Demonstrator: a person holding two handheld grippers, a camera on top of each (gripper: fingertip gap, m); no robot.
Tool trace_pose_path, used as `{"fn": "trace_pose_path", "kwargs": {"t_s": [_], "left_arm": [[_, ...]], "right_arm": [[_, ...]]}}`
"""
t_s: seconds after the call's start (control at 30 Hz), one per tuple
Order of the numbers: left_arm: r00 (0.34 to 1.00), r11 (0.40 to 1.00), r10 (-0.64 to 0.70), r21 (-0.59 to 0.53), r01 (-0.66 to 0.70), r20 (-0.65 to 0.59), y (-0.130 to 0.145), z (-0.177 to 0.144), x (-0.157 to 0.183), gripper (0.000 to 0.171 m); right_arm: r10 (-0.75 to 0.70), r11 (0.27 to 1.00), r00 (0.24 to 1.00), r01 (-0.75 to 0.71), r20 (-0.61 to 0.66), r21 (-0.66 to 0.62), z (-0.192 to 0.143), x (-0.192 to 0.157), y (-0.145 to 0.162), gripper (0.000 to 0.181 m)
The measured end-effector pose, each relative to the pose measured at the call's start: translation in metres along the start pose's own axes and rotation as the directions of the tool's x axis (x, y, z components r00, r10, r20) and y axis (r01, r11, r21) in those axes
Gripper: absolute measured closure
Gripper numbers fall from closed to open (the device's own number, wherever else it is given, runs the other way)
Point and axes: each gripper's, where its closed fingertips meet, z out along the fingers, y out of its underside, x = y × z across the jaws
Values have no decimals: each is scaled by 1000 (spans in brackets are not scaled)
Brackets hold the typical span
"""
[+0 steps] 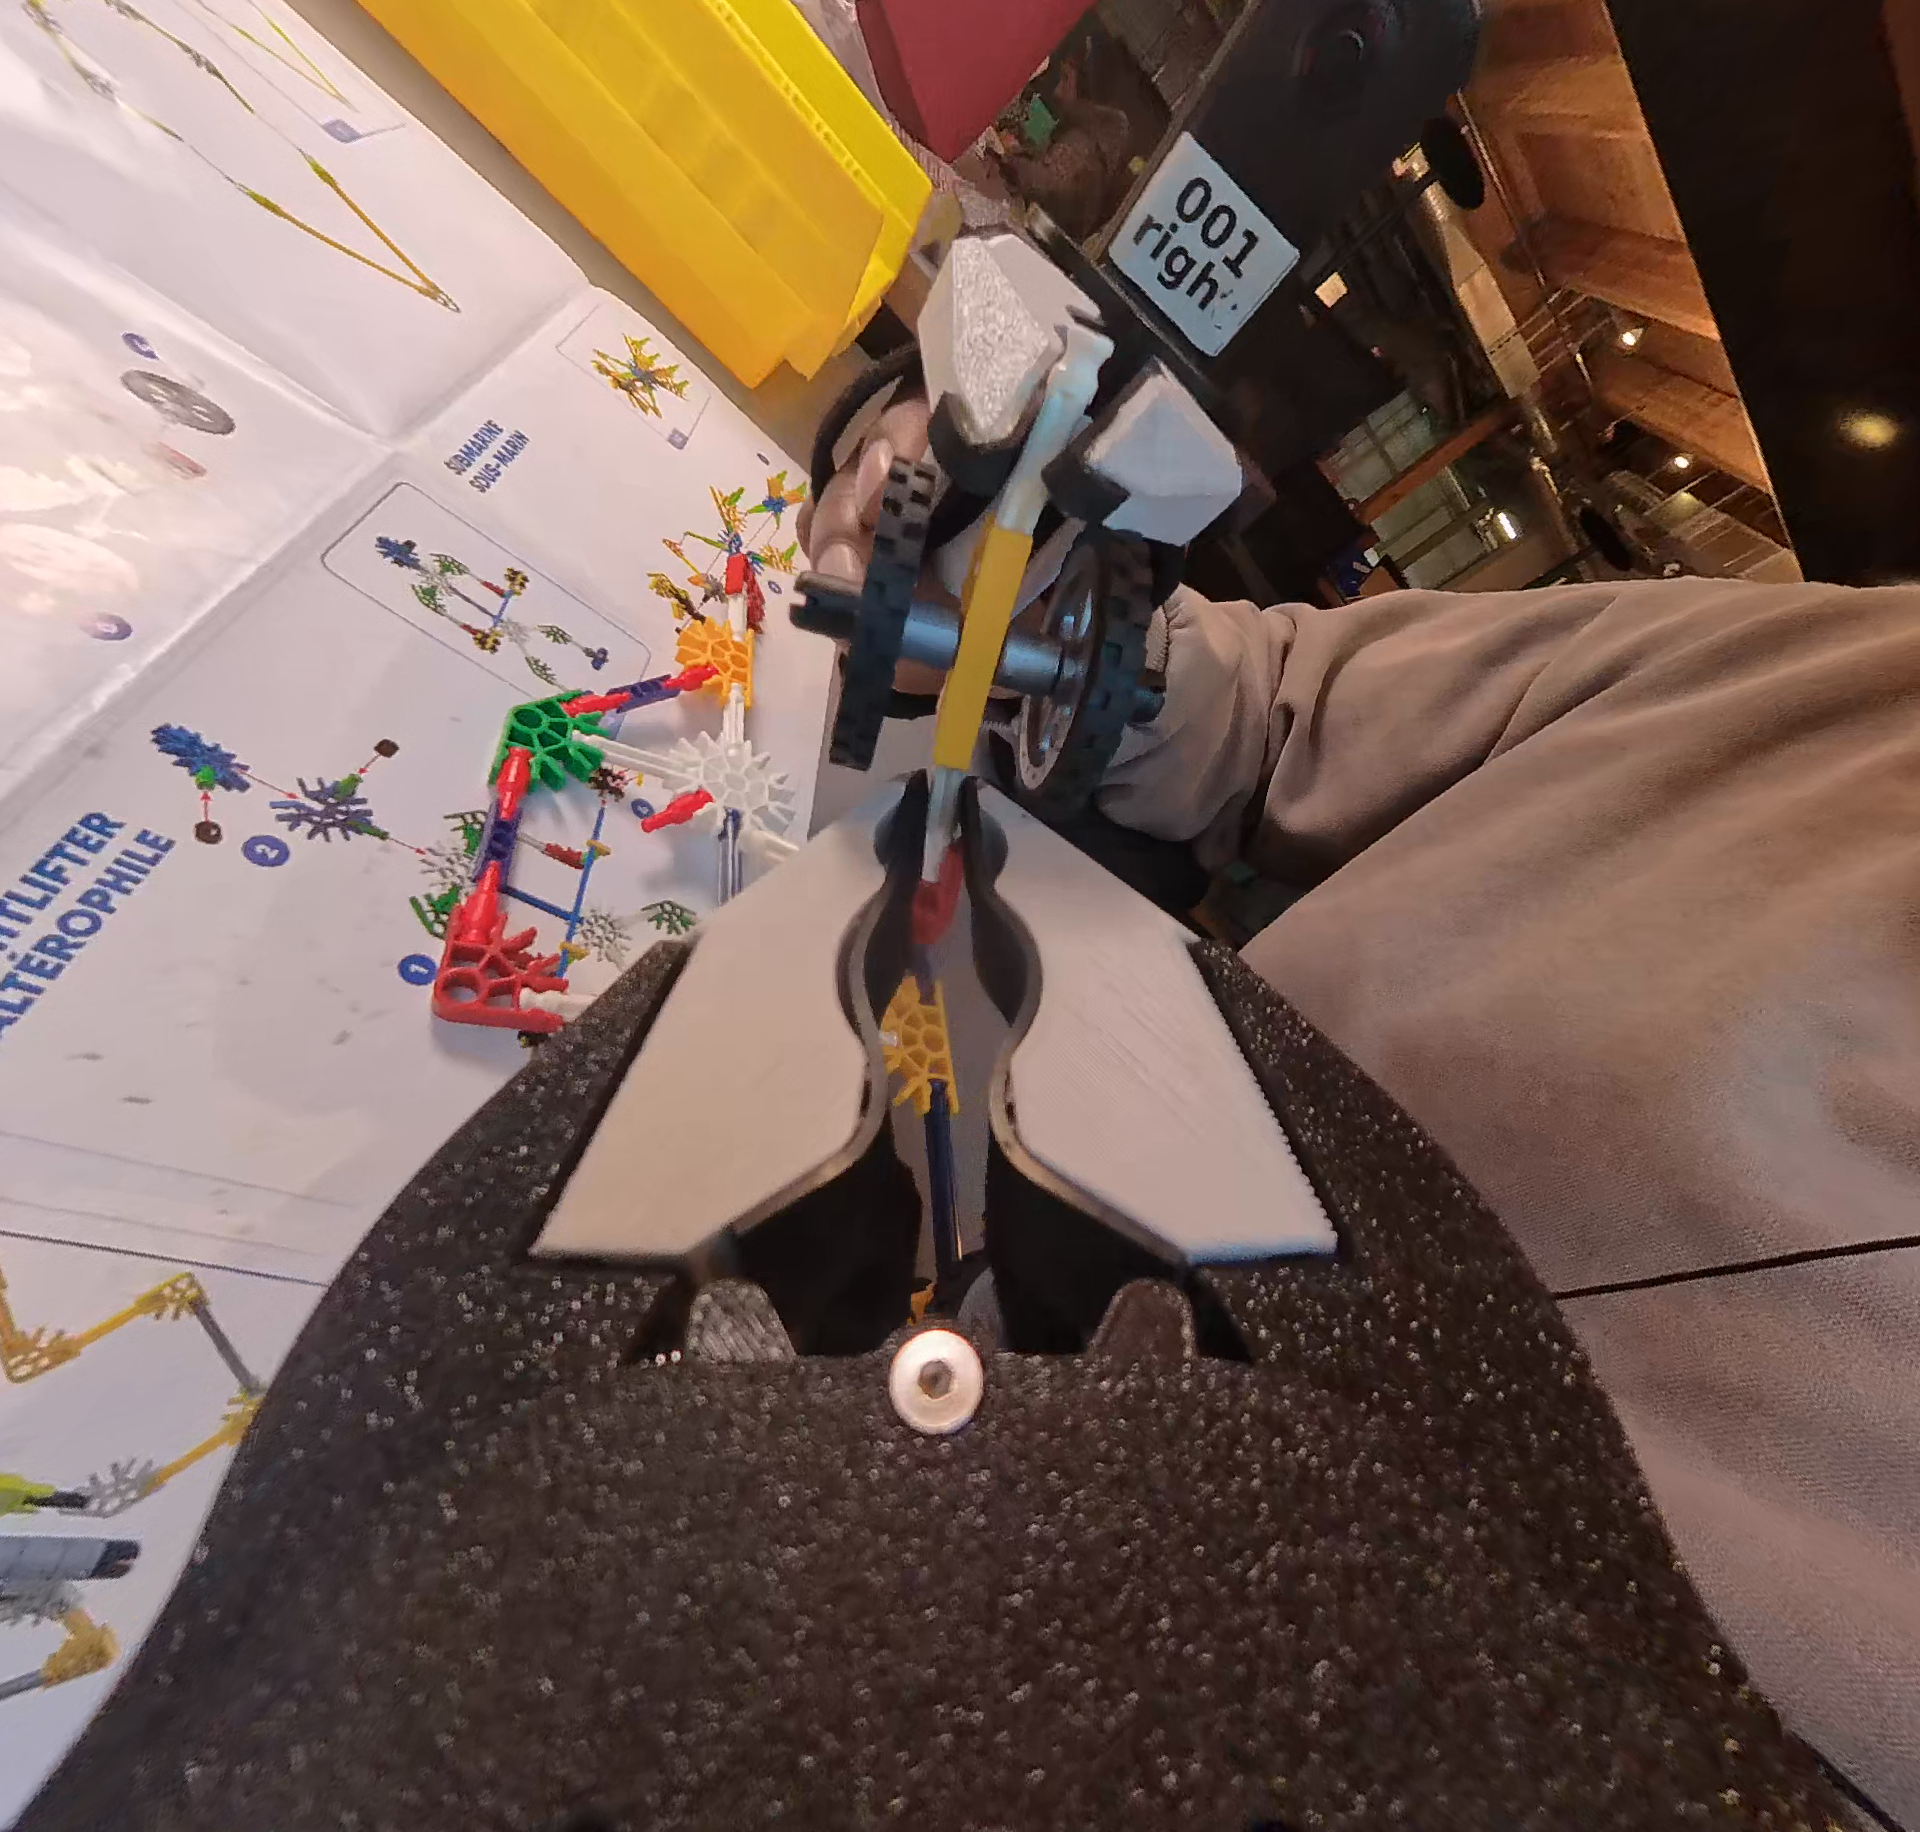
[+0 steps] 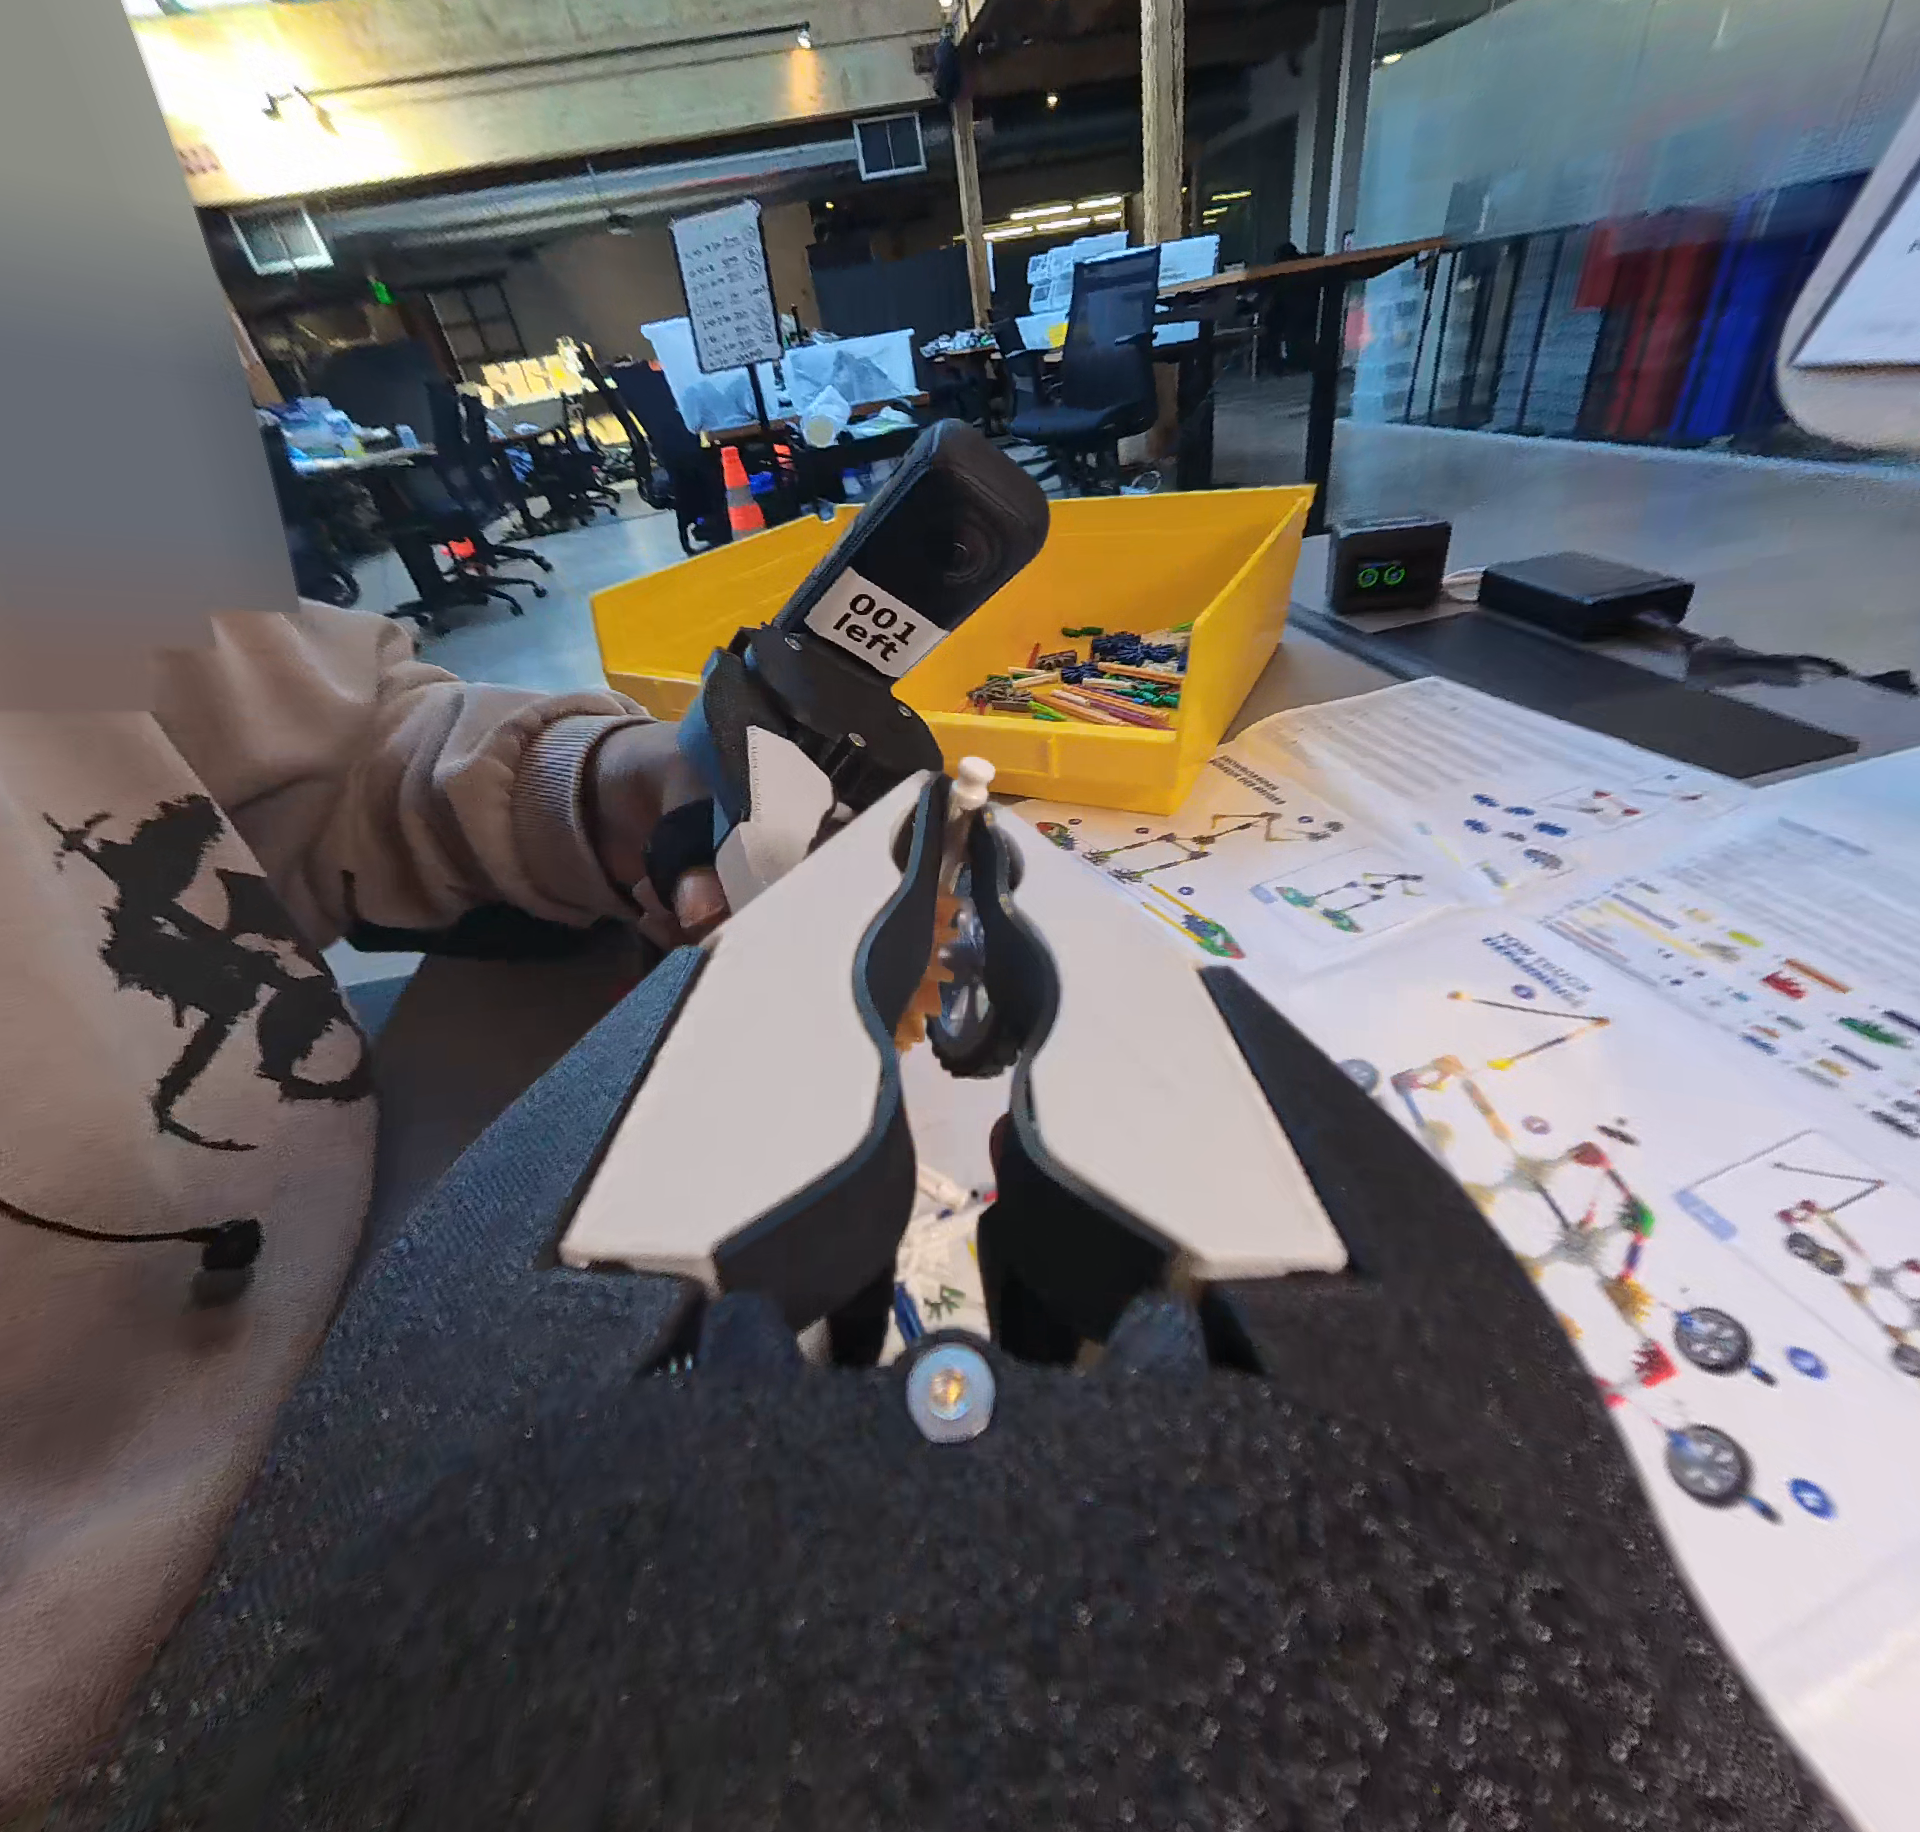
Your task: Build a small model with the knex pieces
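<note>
My left gripper [image 1: 935,826] is shut on a toy build of rods and connectors, clamping its red connector [image 1: 935,899]. A yellow connector [image 1: 920,1044] and a blue rod sit between the fingers behind it. A yellow rod [image 1: 982,639] runs from there to my right gripper [image 1: 1060,400], which is shut on the rod's white end. Two black wheels [image 1: 1091,681] on a grey axle [image 1: 935,639] cross the yellow rod. In the right wrist view my right gripper [image 2: 961,816] clamps the white rod tip [image 2: 975,776], with a wheel [image 2: 966,1003] between its fingers. The left gripper [image 2: 790,806] is just beyond.
A yellow bin [image 2: 1122,577] holding several loose rods stands at the back of the table. Printed instruction sheets [image 2: 1558,951] cover the tabletop. A second partly built toy [image 1: 582,795] lies on a sheet. A person's beige sleeve [image 1: 1455,743] is beside the grippers. Black boxes [image 2: 1579,593] sit far right.
</note>
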Motion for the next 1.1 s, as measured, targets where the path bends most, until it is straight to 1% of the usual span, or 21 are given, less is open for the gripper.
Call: {"fn": "trace_pose_path", "kwargs": {"t_s": [0.1,0.23,0.3,0.37,0.43,0.47,0.5,0.53,0.6,0.67,0.7,0.73,0.8,0.87,0.93,1.0,1.03,1.1], "left_arm": [[999,1000,-18,16,18,-30,-2,2,7,168],[997,999,-35,35,37,-69,-5,3,18,168],[995,998,-39,38,43,-92,-6,3,23,168],[996,999,-17,44,21,-88,-7,2,22,167],[997,998,5,65,0,-75,-10,0,16,166],[998,997,15,77,-10,-66,-11,-2,13,166],[998,995,54,81,-51,-39,-12,-3,8,166],[993,990,120,76,-119,0,-11,-4,4,166],[969,969,239,44,-242,67,-11,-6,-1,165],[939,943,329,15,-332,102,-11,-9,-3,166],[925,931,363,0,-365,113,-11,-11,-3,167],[906,915,401,-19,-402,134,-11,-12,-5,167],[850,872,488,-80,-482,196,-10,-14,-12,167],[796,827,562,-139,-545,225,-7,-14,-14,168],[711,762,648,-204,-615,274,-7,-16,-19,168],[632,702,711,-259,-663,309,-8,-19,-24,168],[593,673,738,-284,-683,324,-8,-20,-26,168],[544,628,776,-323,-708,319,-6,-18,-26,168]], "right_arm": [[-134,991,990,134,-46,-22,-2,-2,-6,181],[-325,946,940,320,-103,-61,-3,-6,-15,181],[-375,927,922,370,-100,-67,-4,-10,-20,181],[-364,931,929,362,-72,-46,-3,-16,-22,181],[-270,963,962,270,-33,-28,-3,-17,-21,179],[-246,969,969,245,-12,-16,-4,-18,-19,179],[-239,971,971,239,-6,-13,-4,-18,-17,178],[-240,971,971,240,6,-8,-5,-18,-14,178],[-196,981,980,196,32,6,-7,-18,-11,176],[-142,990,989,141,48,18,-10,-15,-9,174],[-118,993,992,118,47,22,-12,-11,-9,167],[-97,995,994,97,53,15,-15,-8,-7,166],[-70,997,994,71,80,-14,-19,-5,0,164],[-42,998,991,46,127,-31,-24,-8,4,160],[-22,999,986,30,163,-42,-28,-11,3,141],[-39,995,984,54,174,-81,-30,-12,7,120],[-80,989,985,98,156,-112,-29,-11,12,108],[-192,959,973,213,125,-189,-22,-11,27,94]]}}
